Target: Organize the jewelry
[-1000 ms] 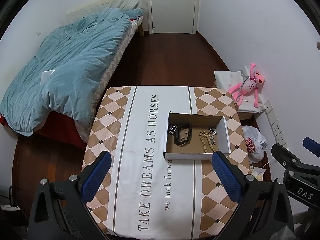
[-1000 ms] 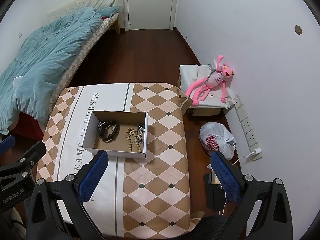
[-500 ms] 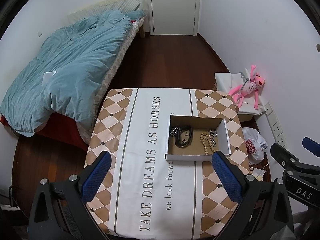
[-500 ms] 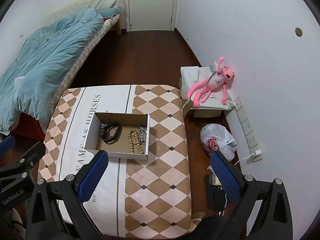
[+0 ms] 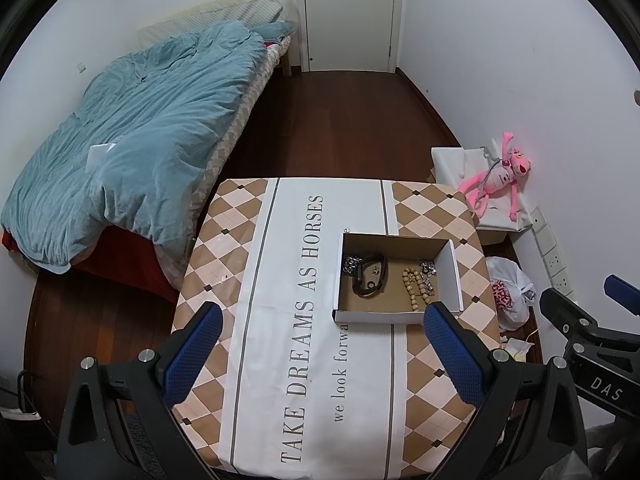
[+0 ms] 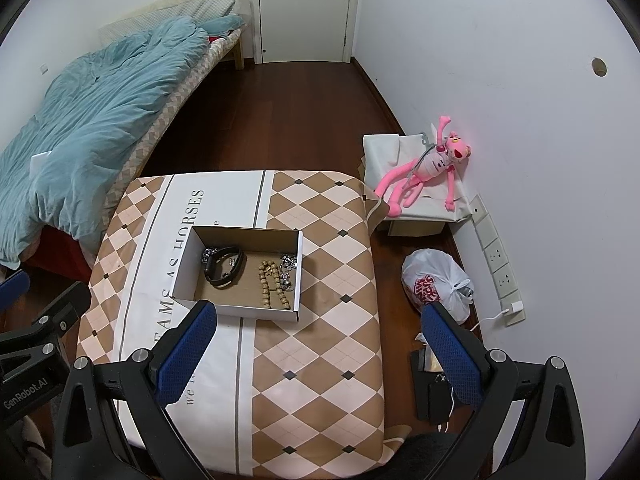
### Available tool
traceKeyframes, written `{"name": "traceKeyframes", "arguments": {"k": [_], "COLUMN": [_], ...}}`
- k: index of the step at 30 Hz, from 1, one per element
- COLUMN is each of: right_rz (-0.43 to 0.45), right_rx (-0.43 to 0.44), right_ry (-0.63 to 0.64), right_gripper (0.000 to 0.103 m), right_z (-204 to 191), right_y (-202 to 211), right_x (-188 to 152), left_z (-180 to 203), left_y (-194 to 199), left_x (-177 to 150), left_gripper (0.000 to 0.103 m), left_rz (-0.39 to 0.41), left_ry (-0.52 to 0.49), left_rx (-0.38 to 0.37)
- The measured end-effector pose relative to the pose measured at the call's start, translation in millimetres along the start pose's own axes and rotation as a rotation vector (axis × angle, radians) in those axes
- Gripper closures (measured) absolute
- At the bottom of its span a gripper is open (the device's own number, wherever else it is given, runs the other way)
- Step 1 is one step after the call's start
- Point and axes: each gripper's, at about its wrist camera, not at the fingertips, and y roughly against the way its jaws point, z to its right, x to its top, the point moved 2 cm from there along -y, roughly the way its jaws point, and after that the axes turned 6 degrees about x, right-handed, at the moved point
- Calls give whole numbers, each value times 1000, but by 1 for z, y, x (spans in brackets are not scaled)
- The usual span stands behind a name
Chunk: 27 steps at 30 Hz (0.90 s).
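Two grippers hover above the table, both spread wide and holding nothing: left gripper, then right gripper. Between them sits a cardboard box holding a black strap, wooden beads and silver chain.

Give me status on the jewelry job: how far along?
Looks done: black band, wooden beads and silver chain pieces all lie in the cardboard box on the table; no jewelry shows outside it. In hand: nothing; left gripper and right gripper hover open, high above. Left: possibly only untangling, hard to tell.
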Motion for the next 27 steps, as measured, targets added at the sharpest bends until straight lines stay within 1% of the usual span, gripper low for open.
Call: {"name": "traceKeyframes", "arguments": {"k": [27], "right_rz": [-3], "right_rx": [0], "right_ry": [4], "right_gripper": [0], "right_z": [-2], "right_y": [0], "right_x": [1], "left_z": [0], "left_y": [-2], "left_x": [3], "left_gripper": [0], "left_rz": [-4], "left_ry": [10], "left_rx": [2]}}
